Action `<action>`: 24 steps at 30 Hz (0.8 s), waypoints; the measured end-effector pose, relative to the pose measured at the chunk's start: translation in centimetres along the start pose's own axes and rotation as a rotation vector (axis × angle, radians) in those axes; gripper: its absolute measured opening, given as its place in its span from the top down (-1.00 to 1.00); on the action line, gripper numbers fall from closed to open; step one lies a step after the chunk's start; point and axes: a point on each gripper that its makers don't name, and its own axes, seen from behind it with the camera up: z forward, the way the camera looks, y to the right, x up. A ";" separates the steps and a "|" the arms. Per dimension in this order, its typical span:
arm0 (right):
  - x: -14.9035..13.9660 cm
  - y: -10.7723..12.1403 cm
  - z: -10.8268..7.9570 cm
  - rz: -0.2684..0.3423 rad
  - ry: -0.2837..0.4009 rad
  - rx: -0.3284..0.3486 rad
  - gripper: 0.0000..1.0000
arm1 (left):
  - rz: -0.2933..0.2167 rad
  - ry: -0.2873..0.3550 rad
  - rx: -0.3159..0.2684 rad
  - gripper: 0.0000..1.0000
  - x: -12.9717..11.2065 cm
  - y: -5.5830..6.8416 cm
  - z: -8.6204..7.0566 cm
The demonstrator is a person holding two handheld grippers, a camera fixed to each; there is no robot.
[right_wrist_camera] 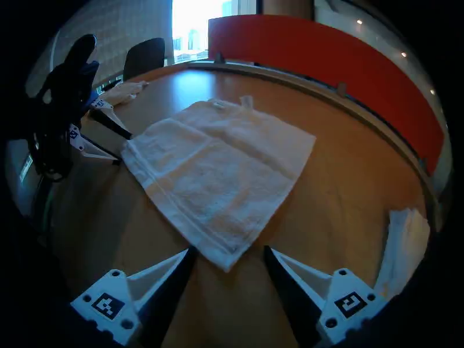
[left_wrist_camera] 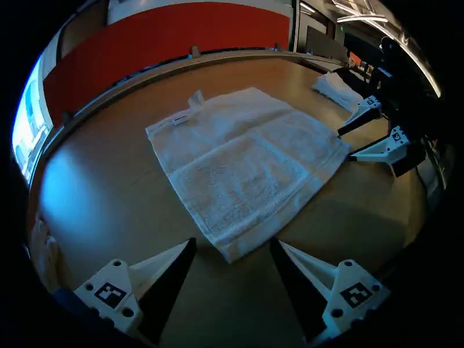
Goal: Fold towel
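- The towel (left_wrist_camera: 243,168), white and spread flat, lies mid-counter (left_wrist_camera: 116,191). Its hanging loop (left_wrist_camera: 197,98) is on the far edge, towards the red panel (left_wrist_camera: 174,35).
- Left tool (left_wrist_camera: 232,242): the jaws stand wide and hold nothing. One towel corner points into the gap between the fingers without touching either.
- Right tool (right_wrist_camera: 229,249): the jaws are likewise wide and empty, with a neighbouring corner lying just ahead of the fingertips, between them.
- Step in hand, as judged: taking one corner in each tool before the fold is made.
- Technique: each tool should slide low along the counter so that one finger goes under the hem and the other over it. The fingers then close on the full thickness of the corner, not on the top layer alone.
- Both corners should rise together and at an even height, so that the edge stays taut and lands square on the far edge.
- Risk: pushing forward before closing would bunch the cloth.
- A stack of folded cloth (left_wrist_camera: 336,90) lies at the far right, well apart from the towel.
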 end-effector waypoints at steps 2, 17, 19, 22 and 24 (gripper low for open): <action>0.0 -0.1 0.0 0.004 0.001 0.004 -0.69 | 0.001 -0.002 0.001 -0.85 0.0 0.0 0.0; 0.1 -0.1 0.1 0.007 0.002 0.010 -0.46 | 0.014 -0.019 -0.009 -0.62 0.1 0.4 0.0; 0.1 -0.1 0.2 0.010 0.003 0.010 -0.36 | 0.013 -0.022 -0.010 -0.59 0.1 0.5 0.0; 0.1 0.0 0.2 0.013 0.004 0.010 -0.17 | 0.016 -0.026 -0.012 -0.51 0.1 0.6 0.0; 0.1 0.0 0.2 0.015 0.003 0.011 -0.05 | 0.018 -0.028 -0.014 -0.45 0.2 0.7 0.0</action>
